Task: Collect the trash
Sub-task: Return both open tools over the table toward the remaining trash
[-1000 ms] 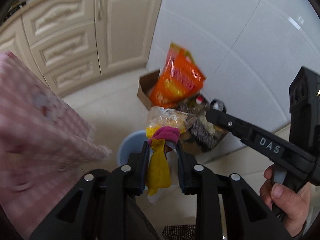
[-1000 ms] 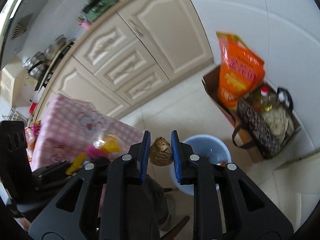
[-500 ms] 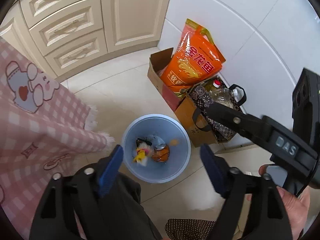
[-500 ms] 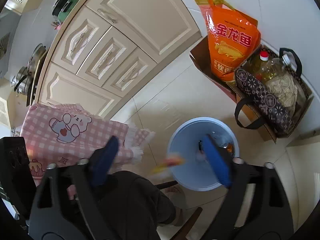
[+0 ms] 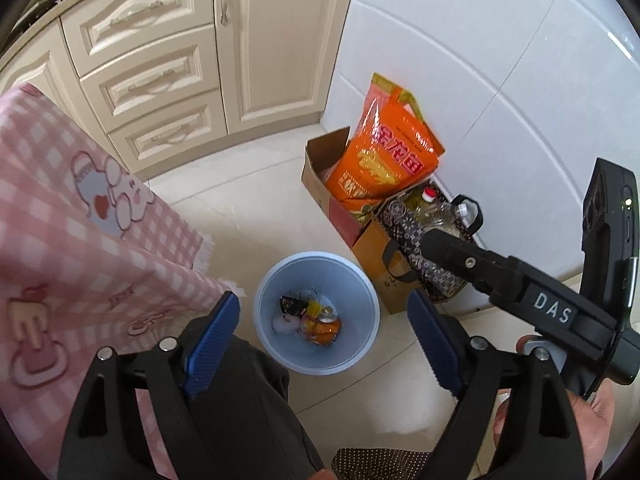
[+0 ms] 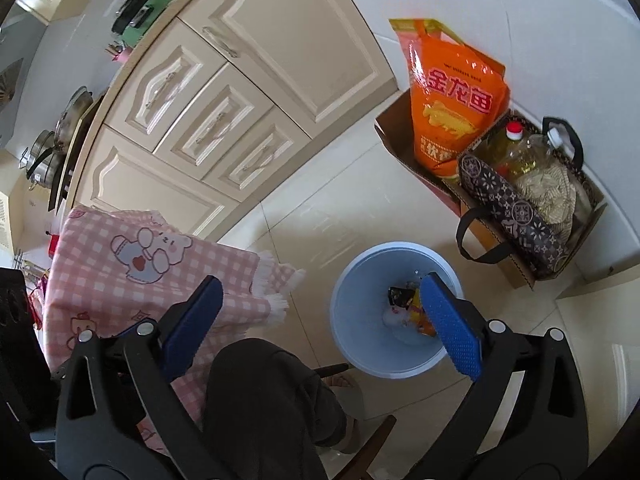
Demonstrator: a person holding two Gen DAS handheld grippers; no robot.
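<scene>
Blue round plastic bin [image 5: 352, 280]; crumpled wrappers [image 5: 310, 314]

Left gripper [image 5: 320, 340] – black plastic frame, two angled arms with triangular cut-outs, silver round screws at the joints, blue ribbed pads [image 5: 210, 346] on the fingers. Right gripper [image 6: 320, 320] was the same build: black arms, silver screws, blue dotted pads [image 6: 450, 326]. In the left wrist view the right unit crossed the right side of the frame – long black bar with a white "DAS" label [image 5: 554, 314], one small screw, a tall black block with a green light behind it. Person wore dark grey-black trousers [image 6: 264, 404] and a sandal [image 6: 346, 384], lower centre.
</scene>
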